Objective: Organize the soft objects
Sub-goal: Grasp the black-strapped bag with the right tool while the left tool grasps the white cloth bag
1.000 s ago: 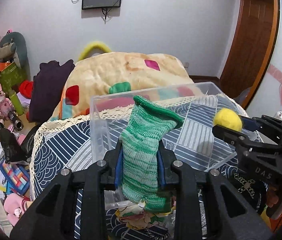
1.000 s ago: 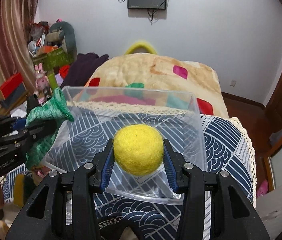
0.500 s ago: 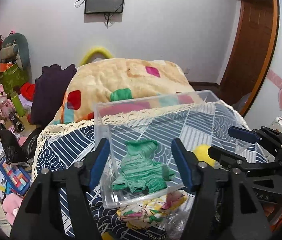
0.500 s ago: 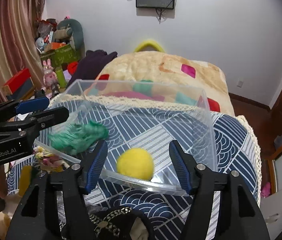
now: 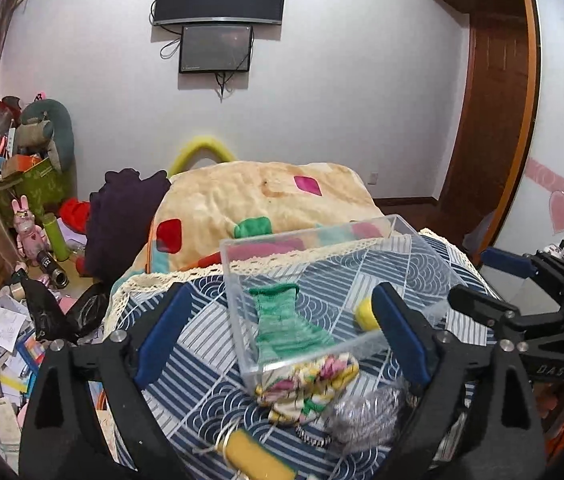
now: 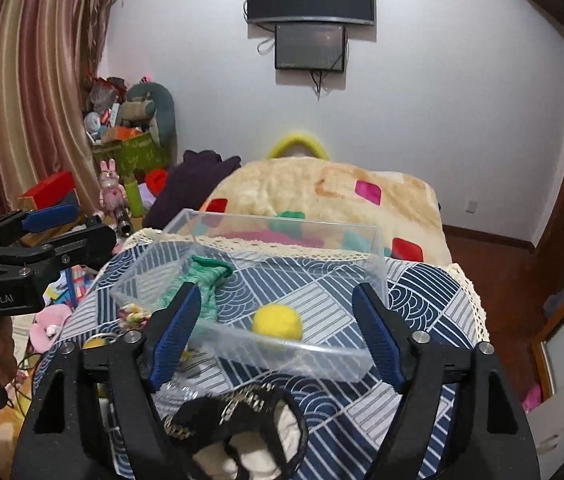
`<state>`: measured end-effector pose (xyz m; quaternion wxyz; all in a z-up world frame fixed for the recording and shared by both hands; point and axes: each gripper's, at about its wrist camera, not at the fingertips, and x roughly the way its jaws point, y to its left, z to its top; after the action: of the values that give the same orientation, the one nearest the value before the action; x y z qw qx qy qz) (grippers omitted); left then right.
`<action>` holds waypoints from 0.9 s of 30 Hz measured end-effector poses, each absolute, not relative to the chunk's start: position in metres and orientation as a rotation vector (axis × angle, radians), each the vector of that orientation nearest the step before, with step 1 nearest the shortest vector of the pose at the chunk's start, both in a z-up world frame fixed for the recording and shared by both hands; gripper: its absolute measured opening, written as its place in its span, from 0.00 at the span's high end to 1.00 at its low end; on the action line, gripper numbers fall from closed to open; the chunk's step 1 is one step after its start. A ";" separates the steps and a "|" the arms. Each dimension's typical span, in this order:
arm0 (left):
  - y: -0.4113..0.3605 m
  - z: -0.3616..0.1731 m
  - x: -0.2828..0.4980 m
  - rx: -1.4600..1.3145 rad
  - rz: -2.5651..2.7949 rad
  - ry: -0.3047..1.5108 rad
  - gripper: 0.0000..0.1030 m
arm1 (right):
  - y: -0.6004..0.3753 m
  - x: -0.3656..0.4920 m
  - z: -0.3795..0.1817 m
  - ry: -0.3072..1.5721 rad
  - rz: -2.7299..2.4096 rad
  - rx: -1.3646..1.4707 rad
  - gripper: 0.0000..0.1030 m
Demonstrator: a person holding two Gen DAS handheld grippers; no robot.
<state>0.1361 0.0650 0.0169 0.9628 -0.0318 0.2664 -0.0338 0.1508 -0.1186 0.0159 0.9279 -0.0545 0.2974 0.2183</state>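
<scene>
Both loads have gone from my grip since a second ago: the green knitted sock [image 5: 282, 328] and the yellow felt ball [image 6: 277, 321] now lie on the floor of the clear plastic bin [image 6: 376, 276], and I have drawn back from it. My left hand-held gripper [image 5: 277, 332] stands spread wide with nothing between its blue pads, and the right hand-held gripper [image 6: 277, 332] is spread just as wide and equally empty.

Inside the bin, the sock lies stretched out toward the left wall, its cuff pointing to the far side; the ball rests near the front wall, apart from the sock. The bin sits on a tabletop under a blue patterned cloth [image 5: 201, 320].

Just outside the bin's near corner lies a floral fabric piece [image 5: 306, 380], which I take to be the next soft thing. It should be light and limp, sagging when lifted, so I would pinch it at a bunched fold near its middle. A silvery scouring ball [image 5: 366, 416] beside it looks springy and snaggy; whether it counts as soft is doubtful.

Much is cut off: the near edge of the table hides behind the gripper bodies, a yellow item [image 5: 253, 456] at the bottom shows only partly, and the dark strap and metal band [image 6: 241, 400] under my right gripper I cannot identify with confidence.
</scene>
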 end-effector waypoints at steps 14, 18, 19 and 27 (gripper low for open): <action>0.079 -0.044 0.077 -0.072 -0.044 0.656 0.09 | -0.122 0.107 -0.023 0.653 0.459 -0.134 0.20; 0.071 -0.064 0.063 -0.080 -0.069 0.694 0.09 | -0.123 0.095 -0.035 0.683 0.468 -0.138 0.20; 0.070 -0.069 0.060 -0.083 -0.074 0.704 0.09 | -0.124 0.092 -0.039 0.689 0.467 -0.139 0.20; 0.064 -0.106 0.040 -0.074 -0.059 0.775 0.09 | -0.134 0.102 -0.075 0.814 0.447 -0.086 0.20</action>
<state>0.0400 0.0640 -0.1059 0.9248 -0.0359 0.3778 -0.0287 0.1017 -0.1340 -0.0751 0.8932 -0.0416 0.3925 0.2156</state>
